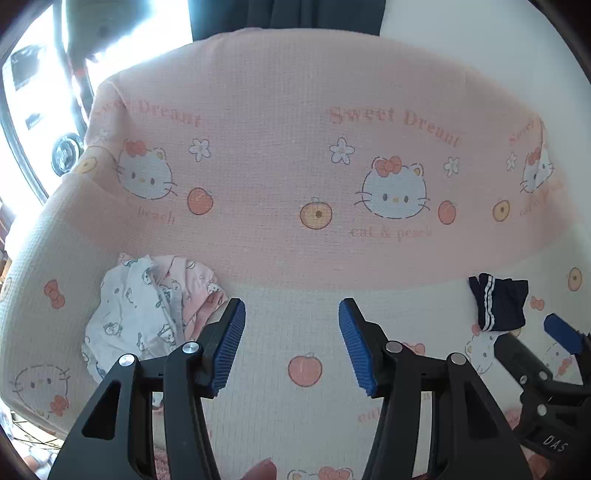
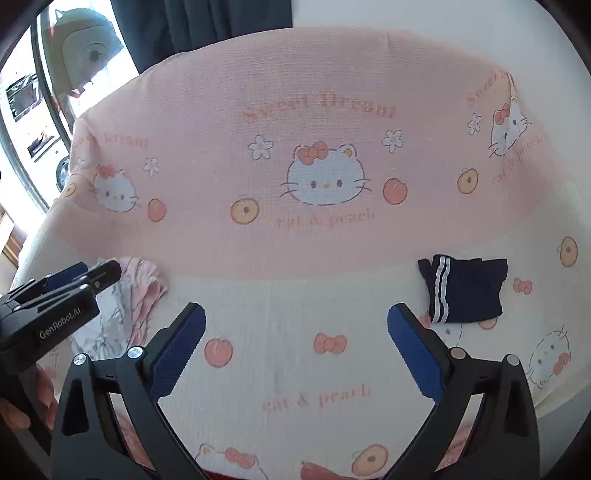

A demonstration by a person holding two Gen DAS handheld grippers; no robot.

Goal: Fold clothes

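Observation:
A crumpled pile of white and pink printed clothes lies at the left of the bed; it also shows in the right wrist view. A folded navy garment with white stripes lies at the right, also in the right wrist view. My left gripper is open and empty above the blanket, just right of the pile. My right gripper is open and empty, left of the navy garment. Each gripper shows at the edge of the other's view: the right one and the left one.
A pink and cream cat-and-peach blanket covers the bed, also in the right wrist view. A dark curtain and bright window stand behind. A white wall is at the far right.

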